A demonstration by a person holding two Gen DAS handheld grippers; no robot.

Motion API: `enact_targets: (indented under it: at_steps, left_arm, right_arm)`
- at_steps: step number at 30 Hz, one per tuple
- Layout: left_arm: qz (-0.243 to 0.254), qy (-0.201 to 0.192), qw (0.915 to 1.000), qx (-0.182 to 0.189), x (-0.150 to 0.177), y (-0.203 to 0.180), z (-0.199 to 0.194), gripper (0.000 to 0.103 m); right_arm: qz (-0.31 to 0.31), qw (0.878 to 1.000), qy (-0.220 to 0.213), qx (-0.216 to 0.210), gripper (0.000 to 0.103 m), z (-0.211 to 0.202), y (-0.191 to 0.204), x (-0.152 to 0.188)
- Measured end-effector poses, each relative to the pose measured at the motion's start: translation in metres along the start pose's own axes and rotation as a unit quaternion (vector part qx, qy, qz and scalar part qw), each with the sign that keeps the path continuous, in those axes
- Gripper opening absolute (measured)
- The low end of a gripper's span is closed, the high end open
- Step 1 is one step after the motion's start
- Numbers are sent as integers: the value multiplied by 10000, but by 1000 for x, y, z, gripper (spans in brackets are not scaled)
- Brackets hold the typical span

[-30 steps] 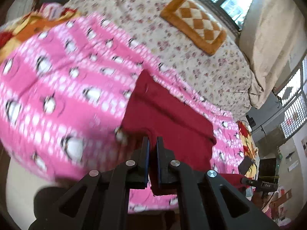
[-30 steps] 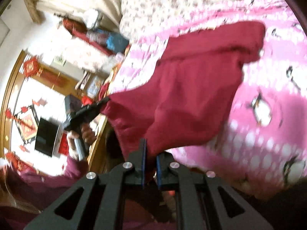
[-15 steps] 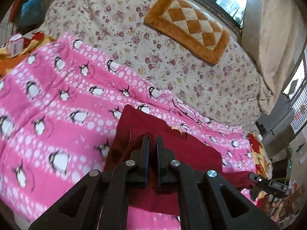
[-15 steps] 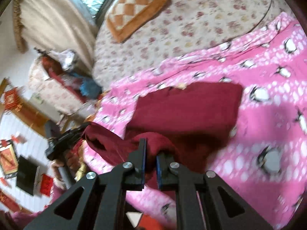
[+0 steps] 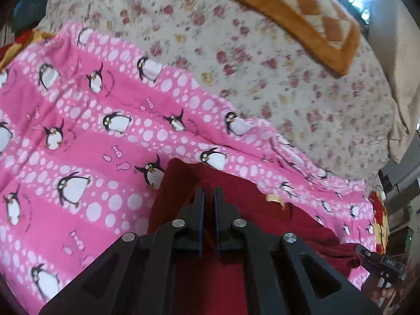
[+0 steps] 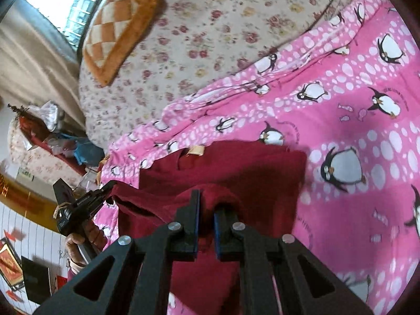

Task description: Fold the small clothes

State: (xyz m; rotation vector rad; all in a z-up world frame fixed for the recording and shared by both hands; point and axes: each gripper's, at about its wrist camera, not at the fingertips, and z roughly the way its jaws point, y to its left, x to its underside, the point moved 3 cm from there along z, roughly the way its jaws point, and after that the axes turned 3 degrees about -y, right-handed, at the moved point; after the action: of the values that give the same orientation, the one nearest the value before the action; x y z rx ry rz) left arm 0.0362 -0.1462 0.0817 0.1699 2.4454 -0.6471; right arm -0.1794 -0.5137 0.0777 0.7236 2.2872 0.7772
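Item: garment point(image 6: 244, 173), dark red, small. It lies on the blanket point(image 5: 78, 141), near that blanket's front edge, partly folded, its tan neck label point(image 6: 195, 150) face up toward the blanket's far hem.

Left gripper point(image 5: 207, 204): I hold its jaws pressed nearly together on a ridge of the garment's cloth; I judge it pinching a fold at the garment's near side.

Right gripper point(image 6: 206, 204): jaws close together, a hump of red cloth bunched between and over them; pinching the garment.

Also present: floral cover point(image 5: 262, 78) beyond the blanket; checked cushion point(image 5: 296, 13) on that cover.

Step, as I judge it: carrying a held edge over the garment's body to make a fold.

Risks:
- The two pinches lie at uneven places on the garment, so the fold may land skewed.
- The bunched hump at the right gripper may release as a lump, not a flat layer.
- The soft blanket may drag with the garment and wrinkle under it.
- A thin pinch may slip mid-carry.
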Motion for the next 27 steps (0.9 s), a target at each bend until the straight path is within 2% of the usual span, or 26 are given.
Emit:
enact_targets:
  at_steps: [8, 9, 10, 12, 14, 16, 17, 18, 19, 20, 22, 25, 27]
  left_arm:
    - [-294, 237, 9993, -74, -1, 16, 43, 0]
    - [-297, 228, 9993, -45, -2, 16, 44, 3]
    - [-311, 160, 9994, -27, -4, 17, 41, 16]
    - [-406, 72, 9991, 78, -10, 21, 31, 24]
    - [-452, -8, 9988, 209, -15, 24, 20, 26]
    - [-333, -69, 9992, 189, -16, 22, 11, 26]
    - [-225, -116, 9995, 200, -16, 20, 4, 26]
    - [-176, -138, 9995, 212, -16, 19, 1, 26]
    - [-122, -149, 9996, 224, -14, 17, -1, 26]
    - [-81, -142, 9996, 239, -13, 15, -1, 26]
    - [25, -81, 9996, 269, -9, 8, 4, 26]
    - [221, 84, 9997, 85, -1, -3, 22, 26]
    - [397, 243, 9987, -194, 7, -7, 39, 26]
  right_arm:
    - [299, 9987, -144, 393, 8, 43, -30, -21]
    - [398, 9984, -92, 381, 11, 49, -33, -22]
    - [447, 9982, -63, 386, 12, 51, -35, -22]
    - [516, 9980, -79, 357, 14, 47, -35, -22]
    - [360, 9988, -168, 289, 21, 35, -25, -19]
    - [173, 9990, -261, 323, 31, 23, -16, -16]
    - [66, 9983, -401, 428, 37, 15, -10, -14]
    - [-33, 9964, -617, 573, 50, 5, -5, -14]
    - [-116, 9944, -831, 645, 54, -5, -1, -14]
    - [-206, 9926, -1004, 647, 54, -14, 4, -14]
    - [-414, 9919, -1042, 595, 54, -19, 15, -13]
    - [-850, 9911, -607, 827, 49, 9, 32, -7]
    - [-1066, 9884, -345, 1021, 45, 32, 34, -4]
